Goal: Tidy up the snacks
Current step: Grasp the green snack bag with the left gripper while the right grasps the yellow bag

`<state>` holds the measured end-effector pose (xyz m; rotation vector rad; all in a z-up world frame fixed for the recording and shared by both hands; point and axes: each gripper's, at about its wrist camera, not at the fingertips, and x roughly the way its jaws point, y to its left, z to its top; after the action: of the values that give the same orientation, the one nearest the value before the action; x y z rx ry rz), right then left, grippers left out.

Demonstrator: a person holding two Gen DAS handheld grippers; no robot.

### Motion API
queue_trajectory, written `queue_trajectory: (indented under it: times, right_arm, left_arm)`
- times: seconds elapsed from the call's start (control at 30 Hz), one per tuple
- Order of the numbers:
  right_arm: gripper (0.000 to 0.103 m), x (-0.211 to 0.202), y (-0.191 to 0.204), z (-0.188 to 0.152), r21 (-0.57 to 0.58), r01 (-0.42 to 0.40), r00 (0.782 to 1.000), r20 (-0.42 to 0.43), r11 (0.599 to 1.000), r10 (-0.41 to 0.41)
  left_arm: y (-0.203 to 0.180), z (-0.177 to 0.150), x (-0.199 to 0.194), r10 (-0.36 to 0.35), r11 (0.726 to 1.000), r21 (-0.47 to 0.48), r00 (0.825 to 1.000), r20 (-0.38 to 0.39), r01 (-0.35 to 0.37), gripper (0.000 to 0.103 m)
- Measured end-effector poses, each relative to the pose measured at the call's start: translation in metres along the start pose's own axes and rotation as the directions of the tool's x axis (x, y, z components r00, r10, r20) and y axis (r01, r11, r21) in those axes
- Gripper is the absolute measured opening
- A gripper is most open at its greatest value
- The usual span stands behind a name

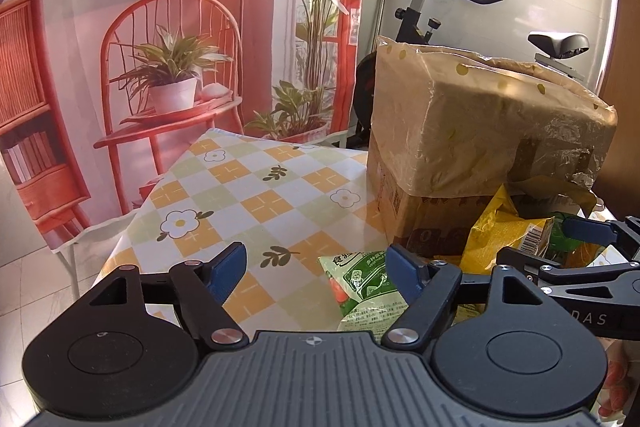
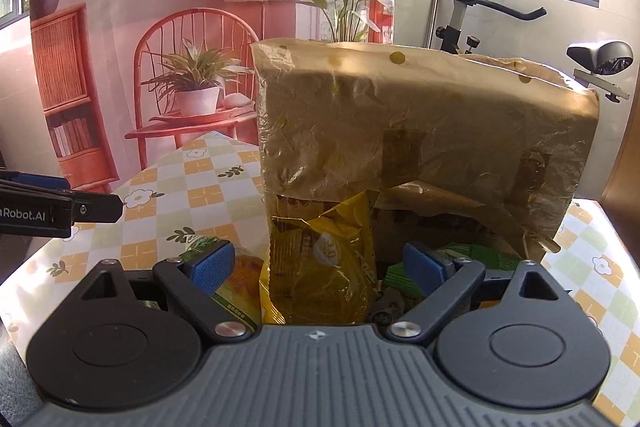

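Snacks in crinkly foil lie on the checked, flower-printed worktop (image 1: 256, 203) before a film-wrapped cardboard box (image 2: 424, 131): a yellow pouch (image 2: 320, 259) marked "30" and a green packet (image 1: 366, 287). Right hand-held gripper (image 2: 320, 267) straddles the pouch, unclenched. Left hand-held gripper (image 1: 316, 267), lettered "Robot.AI", is released too, beside the packet.

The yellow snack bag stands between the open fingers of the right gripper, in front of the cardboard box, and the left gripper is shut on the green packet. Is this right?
Not quite. The left gripper is open, holding nothing; the left wrist view shows the green packet lying loose on the table by its right finger. The rest holds: the yellow snack bag stands between the open right gripper fingers, before the cardboard box.
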<state>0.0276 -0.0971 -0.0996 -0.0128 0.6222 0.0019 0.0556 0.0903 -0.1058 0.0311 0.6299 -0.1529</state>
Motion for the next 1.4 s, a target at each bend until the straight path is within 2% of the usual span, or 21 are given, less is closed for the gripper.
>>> queue_trajectory:
  times: [0.2,0.23,0.27,0.3,0.37,0.5,0.63,0.77,0.9,1.03,1.07,1.2,1.4]
  right_arm:
    - [0.088,0.03,-0.001,-0.006,0.026,0.039,0.997,-0.065,0.999,-0.037]
    - [0.083,0.033,-0.002,-0.007,0.032,0.037,0.997,-0.07,0.999,-0.034]
    - [0.075,0.034,-0.003,-0.008,0.037,0.023,0.997,-0.074,0.999,-0.02]
    - [0.073,0.033,-0.004,-0.009,0.044,0.001,0.997,-0.078,0.999,0.002]
    - [0.064,0.03,-0.004,-0.009,0.04,-0.015,0.997,-0.073,0.999,0.018]
    - [0.058,0.017,-0.002,-0.008,0.022,-0.017,0.999,-0.033,1.0,0.018]
    - [0.055,0.004,-0.003,-0.009,0.016,-0.026,1.0,0.0,1.0,0.026]
    - [0.053,0.0,-0.004,-0.011,0.011,-0.024,1.0,0.009,1.0,0.024]
    - [0.052,0.002,-0.007,-0.011,0.017,-0.02,1.0,0.005,1.0,0.02]
    - [0.052,0.003,-0.006,-0.014,0.018,-0.03,1.0,0.006,0.999,0.029]
    - [0.052,0.004,-0.006,-0.014,0.015,-0.032,0.999,0.006,0.999,0.032]
    - [0.051,0.006,-0.006,-0.014,0.016,-0.038,0.999,0.003,0.999,0.037]
    - [0.051,0.007,-0.008,-0.016,0.024,-0.04,0.999,-0.001,0.999,0.04]
  left_arm:
    - [0.003,-0.009,0.016,-0.059,0.998,-0.029,0.997,-0.04,0.057,0.079]
    - [0.003,-0.01,0.018,-0.065,0.998,-0.03,0.997,-0.049,0.064,0.079]
    - [0.004,-0.012,0.02,-0.076,0.997,-0.034,0.995,-0.057,0.075,0.079]
    - [0.004,-0.014,0.022,-0.087,0.996,-0.037,0.994,-0.062,0.085,0.079]
    - [0.005,-0.017,0.025,-0.112,0.993,-0.045,0.991,-0.07,0.109,0.079]
    - [0.006,-0.02,0.034,-0.148,0.987,-0.074,0.985,-0.085,0.142,0.079]
    - [0.009,-0.023,0.051,-0.193,0.973,-0.149,0.975,-0.114,0.175,0.079]
    - [0.011,-0.03,0.068,-0.27,0.938,-0.261,0.954,-0.132,0.229,0.081]
    - [0.019,-0.04,0.082,-0.308,0.897,-0.37,0.942,-0.131,0.241,0.092]
    - [0.028,-0.052,0.096,-0.374,0.838,-0.473,0.917,-0.135,0.273,0.096]
    - [0.031,-0.055,0.1,-0.402,0.812,-0.508,0.906,-0.132,0.286,0.096]
    - [0.034,-0.061,0.106,-0.478,0.741,-0.583,0.872,-0.109,0.333,0.096]
    - [0.025,-0.065,0.108,-0.518,0.716,-0.583,0.852,-0.075,0.384,0.096]
